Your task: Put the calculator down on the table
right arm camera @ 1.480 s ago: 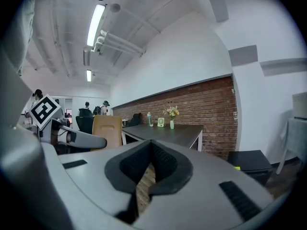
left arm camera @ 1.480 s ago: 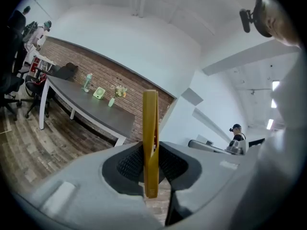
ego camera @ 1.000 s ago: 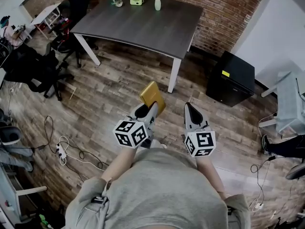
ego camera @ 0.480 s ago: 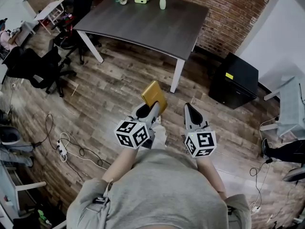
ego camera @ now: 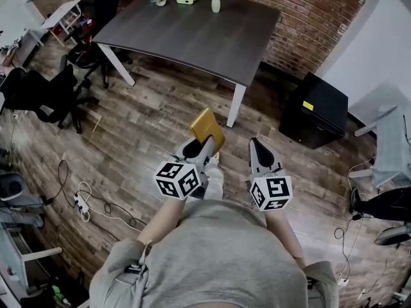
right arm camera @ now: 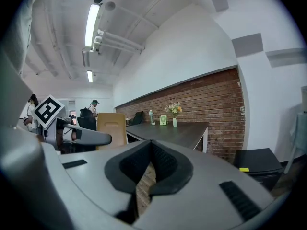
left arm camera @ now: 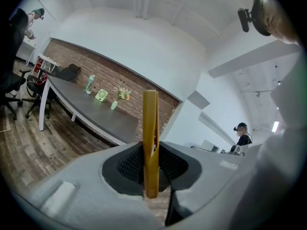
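Calculator (ego camera: 207, 128), a yellow slab, juts forward from the left gripper (ego camera: 198, 151) in the head view, over the wood floor (ego camera: 141, 127) and short of the dark table (ego camera: 192, 31); the right gripper (ego camera: 257, 147) is alongside, its tips together. In the left gripper view the jaws clamp the calculator's near end, and it stands edge-on between the pads. In the right gripper view the jaws are closed on nothing, and the calculator shows at left.

Left gripper (ego camera: 205, 145) clamped, right gripper (ego camera: 255, 144) closed
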The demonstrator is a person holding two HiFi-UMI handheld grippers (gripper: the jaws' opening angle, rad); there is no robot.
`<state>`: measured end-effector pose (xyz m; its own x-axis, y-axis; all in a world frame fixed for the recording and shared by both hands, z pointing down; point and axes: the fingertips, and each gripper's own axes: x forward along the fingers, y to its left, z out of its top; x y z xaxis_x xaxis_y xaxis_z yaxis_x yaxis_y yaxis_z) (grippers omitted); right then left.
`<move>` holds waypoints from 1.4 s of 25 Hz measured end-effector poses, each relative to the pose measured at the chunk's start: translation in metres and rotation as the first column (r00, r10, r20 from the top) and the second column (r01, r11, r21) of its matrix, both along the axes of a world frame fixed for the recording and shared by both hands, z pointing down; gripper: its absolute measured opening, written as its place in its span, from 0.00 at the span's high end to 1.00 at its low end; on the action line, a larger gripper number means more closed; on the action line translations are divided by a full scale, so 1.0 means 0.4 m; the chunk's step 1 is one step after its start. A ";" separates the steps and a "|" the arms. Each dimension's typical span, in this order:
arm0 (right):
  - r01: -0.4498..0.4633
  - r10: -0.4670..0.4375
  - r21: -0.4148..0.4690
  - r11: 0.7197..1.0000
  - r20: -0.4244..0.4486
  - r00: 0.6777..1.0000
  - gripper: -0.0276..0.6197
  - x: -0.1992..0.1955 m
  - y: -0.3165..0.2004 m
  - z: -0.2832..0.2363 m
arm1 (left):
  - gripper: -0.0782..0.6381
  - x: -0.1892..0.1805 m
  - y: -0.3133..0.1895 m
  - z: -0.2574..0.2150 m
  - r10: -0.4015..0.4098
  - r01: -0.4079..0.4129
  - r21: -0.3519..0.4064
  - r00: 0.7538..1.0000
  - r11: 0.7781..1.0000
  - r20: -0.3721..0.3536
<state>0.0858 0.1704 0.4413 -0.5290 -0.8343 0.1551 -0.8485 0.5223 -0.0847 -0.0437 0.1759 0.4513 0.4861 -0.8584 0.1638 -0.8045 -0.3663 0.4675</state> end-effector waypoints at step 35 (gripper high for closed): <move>-0.029 0.029 -0.001 1.000 -0.043 0.999 0.95 -0.135 -0.676 -0.039 | 0.77 -0.120 -0.683 -0.023 0.057 -0.057 -0.029 0.998 0.998 0.004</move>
